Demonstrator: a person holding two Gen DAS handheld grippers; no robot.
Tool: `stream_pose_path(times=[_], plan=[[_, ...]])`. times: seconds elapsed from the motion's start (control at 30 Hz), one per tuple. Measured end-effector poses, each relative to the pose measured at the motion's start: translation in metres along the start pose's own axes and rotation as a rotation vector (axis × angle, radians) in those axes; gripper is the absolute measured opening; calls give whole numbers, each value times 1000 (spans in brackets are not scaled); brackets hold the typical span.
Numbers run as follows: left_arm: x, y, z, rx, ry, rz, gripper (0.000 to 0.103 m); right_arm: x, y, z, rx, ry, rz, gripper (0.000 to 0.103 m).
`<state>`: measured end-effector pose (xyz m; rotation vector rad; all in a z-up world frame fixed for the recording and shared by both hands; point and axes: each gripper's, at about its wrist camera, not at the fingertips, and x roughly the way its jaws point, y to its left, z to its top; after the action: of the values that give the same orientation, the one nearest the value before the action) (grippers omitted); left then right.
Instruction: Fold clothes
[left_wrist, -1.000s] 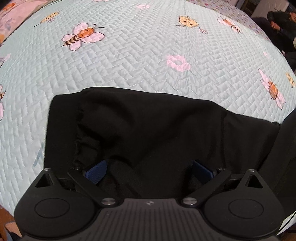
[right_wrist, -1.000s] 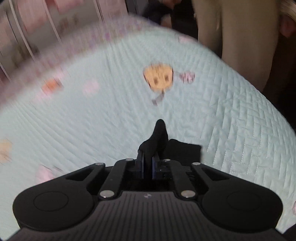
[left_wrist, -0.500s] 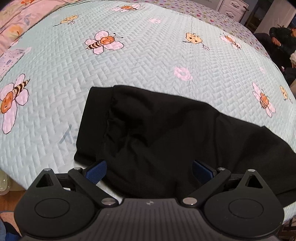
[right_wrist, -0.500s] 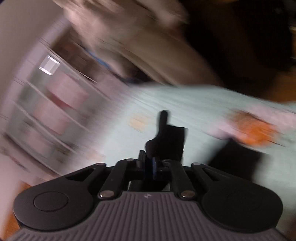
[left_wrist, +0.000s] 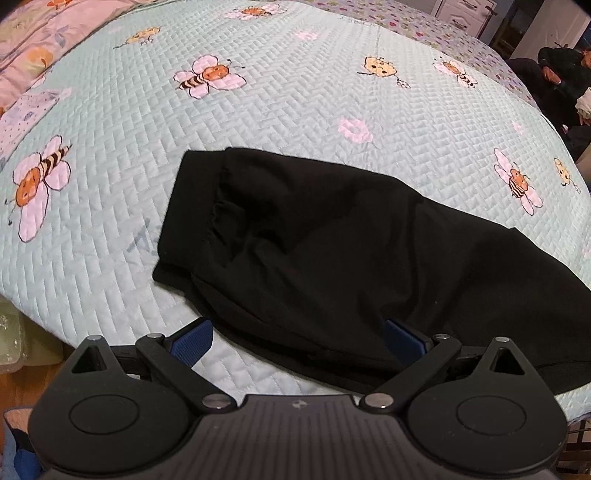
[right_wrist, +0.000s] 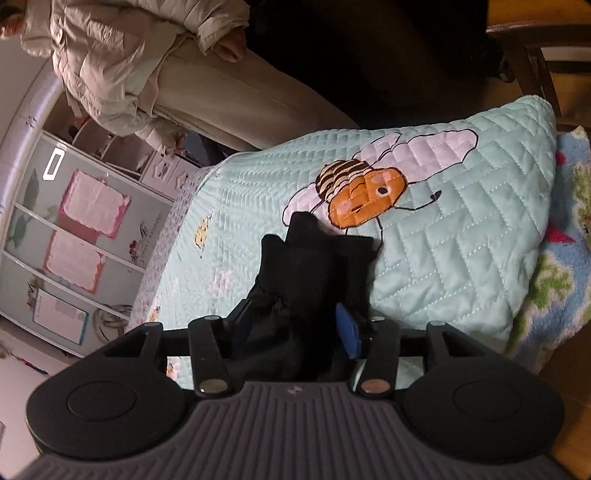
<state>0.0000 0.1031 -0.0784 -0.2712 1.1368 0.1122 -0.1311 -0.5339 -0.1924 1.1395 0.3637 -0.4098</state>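
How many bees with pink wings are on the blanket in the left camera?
5 bees: one at the left edge, one upper left, one at the top, one upper right, one at the right. The black clothes may hide more.

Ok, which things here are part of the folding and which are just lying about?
In the job:
black garment
left gripper, open over its near edge
right gripper, with bunched black cloth between its fingers
bee-print quilt under it

Lying about:
patterned fleece blanket
cabinet with pink papers
person standing by
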Motion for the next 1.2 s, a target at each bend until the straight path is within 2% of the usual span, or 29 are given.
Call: stream_pose_path(times=[0.1, 0.3, 0.33, 0.4, 0.53, 0.67, 0.77, 0.9, 1.0, 1.1, 1.2], plan=[[0, -6, -3, 3, 11, -6, 99, 7, -7, 3, 3, -7, 28, 52], [-3, -18, -8, 27, 17, -9, 99, 29, 2, 3, -141, -7, -37, 50], [-4, -19, -9, 30, 16, -9, 99, 31, 7, 0, -187, -1, -43, 47], [-6, -21, -11, 34, 16, -7, 99, 34, 17, -6, -291, 6, -58, 19], [-9, -21, -14, 29, 14, 4, 99, 29, 47, -23, -496, -8, -58, 15], [-14, -20, -16, 22, 12, 14, 99, 1, 77, -23, -586, -91, 16, 14], [-18, -19, -17, 21, 8, 13, 100, -21, 82, -8, -558, -141, 53, 14], [-16, -20, -18, 17, 20, 14, 100, 15, 26, 15, -396, -16, -71, 14], [-17, -23, -19, 27, 29, 10, 100, 31, -11, 17, -305, 6, -84, 14], [-21, -24, -19, 40, 17, 9, 100, 28, -13, 15, -282, -13, -52, 14], [-22, -25, -19, 39, 15, 12, 100, 29, -12, 16, -276, -11, -61, 14]])
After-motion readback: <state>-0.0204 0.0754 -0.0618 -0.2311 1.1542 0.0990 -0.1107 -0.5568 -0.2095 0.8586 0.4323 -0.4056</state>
